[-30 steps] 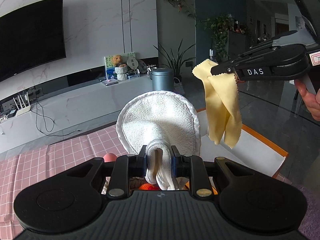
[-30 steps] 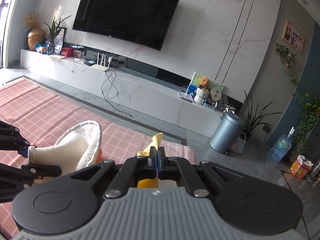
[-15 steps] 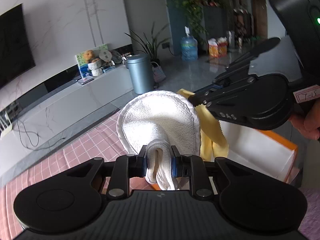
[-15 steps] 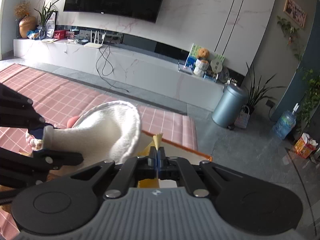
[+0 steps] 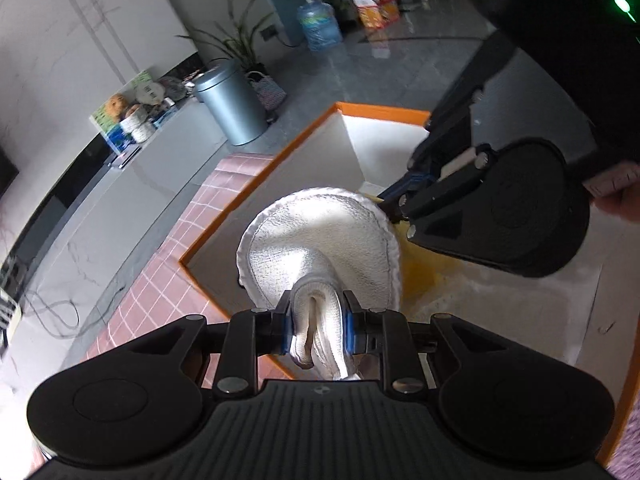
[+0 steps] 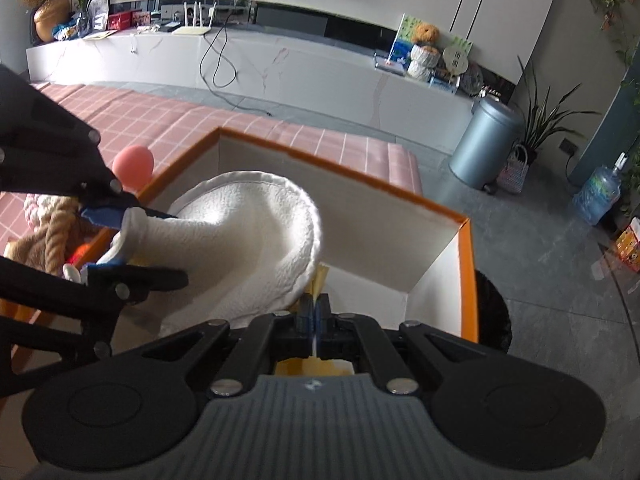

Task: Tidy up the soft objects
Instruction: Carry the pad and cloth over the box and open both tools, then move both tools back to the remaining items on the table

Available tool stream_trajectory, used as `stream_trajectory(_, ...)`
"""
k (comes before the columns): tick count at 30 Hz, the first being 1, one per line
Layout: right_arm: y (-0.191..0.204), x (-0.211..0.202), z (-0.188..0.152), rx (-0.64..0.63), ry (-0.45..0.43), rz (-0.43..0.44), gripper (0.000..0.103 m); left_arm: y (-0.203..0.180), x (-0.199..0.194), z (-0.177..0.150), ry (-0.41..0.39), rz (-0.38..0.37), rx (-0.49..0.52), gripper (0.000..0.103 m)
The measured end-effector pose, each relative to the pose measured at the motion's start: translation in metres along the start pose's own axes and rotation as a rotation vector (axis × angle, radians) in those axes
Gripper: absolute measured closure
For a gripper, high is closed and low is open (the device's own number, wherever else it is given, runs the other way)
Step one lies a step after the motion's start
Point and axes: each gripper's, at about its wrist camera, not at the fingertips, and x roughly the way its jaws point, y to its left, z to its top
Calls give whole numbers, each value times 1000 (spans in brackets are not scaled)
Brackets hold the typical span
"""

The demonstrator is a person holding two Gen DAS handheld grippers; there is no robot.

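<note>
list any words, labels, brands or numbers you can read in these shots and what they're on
No text can be read for certain in either view.
Orange carton on the floor: has print, too small to read.
Water bottle: label blurred.
Round fan-shaped card on the TV console: has marks, too small to read.
Small emblem on the right gripper body: a logo, no legible letters.
The white cloth, yellow cloth and orange-rimmed box show no writing.

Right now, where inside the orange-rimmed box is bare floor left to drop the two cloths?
Bare: the box floor by its far corner, and the near stretch below the right gripper. Crowded: the middle, where the white cloth in the left gripper overhangs the yellow cloth.
</note>
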Motion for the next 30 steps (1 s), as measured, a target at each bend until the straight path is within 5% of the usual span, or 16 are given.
stream_trajectory(6,1,14,-6,-17,49,17,103,-19,17,-5,44,11,129,76)
stream_trajectory(15,2,24,-5,-31,140,21,100,-19,30,-3,123,-40,123,60)
stream_trajectory(18,2,25,-7,-38,166,16,94,-21,28,-4,128,-41,128,47)
stream_trajectory(20,1,23,-7,-38,162,16,73,-21,29,-3,121,-37,125,43)
stream_trajectory(26,-3,3,-7,-33,84,-3,49,-15,17,3,64,-21,100,33)
stream_trajectory(30,-6,-15,-4,-19,33,-14,43,-14,-1,6,17,-5,94,29)
